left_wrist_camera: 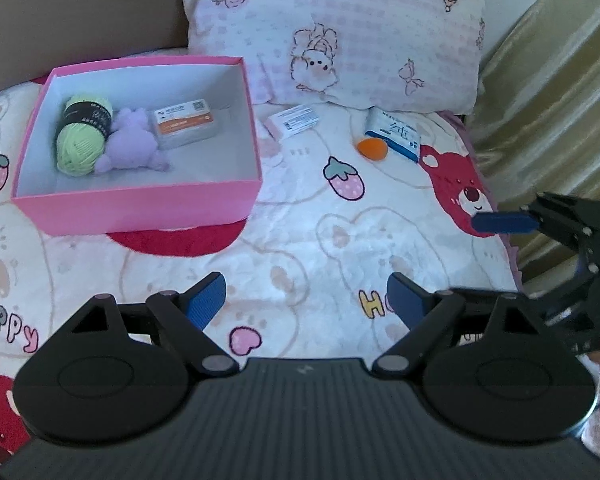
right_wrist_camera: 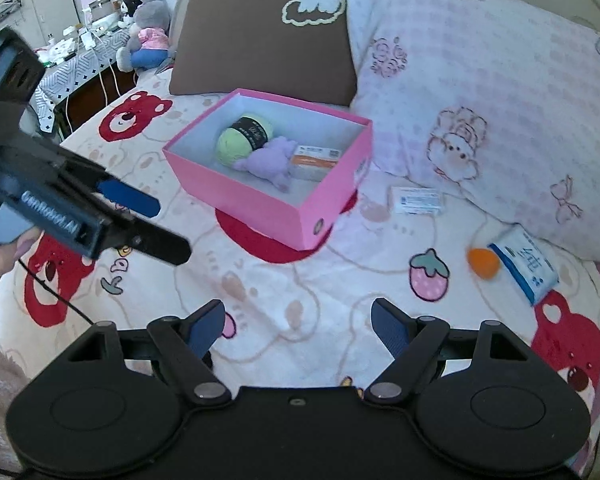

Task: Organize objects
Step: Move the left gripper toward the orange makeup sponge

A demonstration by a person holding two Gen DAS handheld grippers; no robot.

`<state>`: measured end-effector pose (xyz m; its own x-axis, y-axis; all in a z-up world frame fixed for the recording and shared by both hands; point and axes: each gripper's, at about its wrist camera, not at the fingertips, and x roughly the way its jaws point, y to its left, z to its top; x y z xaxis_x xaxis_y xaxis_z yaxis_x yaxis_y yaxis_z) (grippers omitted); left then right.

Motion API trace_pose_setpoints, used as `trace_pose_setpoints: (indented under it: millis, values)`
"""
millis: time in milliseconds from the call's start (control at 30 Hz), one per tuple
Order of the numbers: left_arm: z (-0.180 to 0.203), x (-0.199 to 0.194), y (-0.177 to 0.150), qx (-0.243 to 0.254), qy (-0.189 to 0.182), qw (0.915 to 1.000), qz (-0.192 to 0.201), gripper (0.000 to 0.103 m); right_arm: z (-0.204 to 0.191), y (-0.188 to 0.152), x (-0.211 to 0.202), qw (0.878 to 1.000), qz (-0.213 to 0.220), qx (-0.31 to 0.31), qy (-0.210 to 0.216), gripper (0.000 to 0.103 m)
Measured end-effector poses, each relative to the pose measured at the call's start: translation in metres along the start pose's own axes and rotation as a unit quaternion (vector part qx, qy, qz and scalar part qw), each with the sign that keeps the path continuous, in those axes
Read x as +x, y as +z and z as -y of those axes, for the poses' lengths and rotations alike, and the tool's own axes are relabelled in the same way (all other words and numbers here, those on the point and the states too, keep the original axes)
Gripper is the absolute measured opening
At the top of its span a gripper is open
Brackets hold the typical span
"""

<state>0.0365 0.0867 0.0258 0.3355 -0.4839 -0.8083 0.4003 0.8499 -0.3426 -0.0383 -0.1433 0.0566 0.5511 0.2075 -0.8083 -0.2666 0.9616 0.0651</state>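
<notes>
Pink box (left_wrist_camera: 140, 204) sits open on the bear-print bedspread (left_wrist_camera: 300, 248), near the brown cushion (right_wrist_camera: 260, 32) and the pink-checked pillow (left_wrist_camera: 340, 32). Inside it: green yarn ball (left_wrist_camera: 80, 140) against the left wall, purple plush toy (left_wrist_camera: 134, 144) touching the yarn, orange-and-white carton (left_wrist_camera: 186, 122) just beside the plush.

Outside the box, to its right on the spread: small white carton (left_wrist_camera: 296, 119) near the pillow's lower edge; farther right, orange egg-shaped item (left_wrist_camera: 373, 149) touching a blue-and-white tissue pack (left_wrist_camera: 394, 136). Nothing lies between these loose items and the box.

Background, right wrist view: grey plush toy (right_wrist_camera: 148, 24) beside a cluttered side table (right_wrist_camera: 76, 56). Gold curtain (left_wrist_camera: 560, 100) along the bed's right edge.

Left gripper (left_wrist_camera: 304, 300): fingers spread wide over bare bedspread, nothing between them, touching nothing. Right gripper (right_wrist_camera: 298, 326): likewise spread, empty, above the spread.
</notes>
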Motion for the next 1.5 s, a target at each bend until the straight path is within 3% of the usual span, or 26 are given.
trace_pose_setpoints:
  millis: [300,667,767,867,933,1200,1367,1500]
  values:
    - [0.044,0.028,0.005,0.021,-0.005,0.9996,-0.021,0.088,0.029,-0.024,-0.011,1.000,0.015,0.012,-0.013,0.084]
    - [0.088,0.071,0.040,0.054,-0.001,0.9986,0.000,0.088,0.081,-0.053,-0.006,0.993,0.110,0.019,-0.046,0.084]
    - [0.097,0.091,0.048,0.066,-0.003,0.9977,-0.012,0.088,0.096,-0.059,0.007,0.990,0.127,0.016,-0.059,0.084]
    - [0.101,0.111,0.062,0.054,-0.033,0.9972,-0.040,0.088,0.110,-0.062,0.030,0.988,0.133,0.014,-0.071,0.084]
    - [0.102,0.120,0.071,0.050,-0.041,0.9973,-0.034,0.088,0.119,-0.063,0.046,0.987,0.133,0.023,-0.084,0.084]
    - [0.105,0.169,0.100,0.082,-0.011,0.9966,-0.002,0.088,0.149,-0.054,0.097,0.984,0.131,0.052,-0.110,0.084]
    - [0.098,0.190,0.107,0.084,-0.030,0.9951,0.042,0.088,0.167,-0.059,0.114,0.977,0.136,0.067,-0.152,0.084]
    - [0.090,0.216,0.113,0.054,-0.040,0.9976,0.017,0.088,0.172,-0.053,0.122,0.978,0.127,0.051,-0.155,0.084]
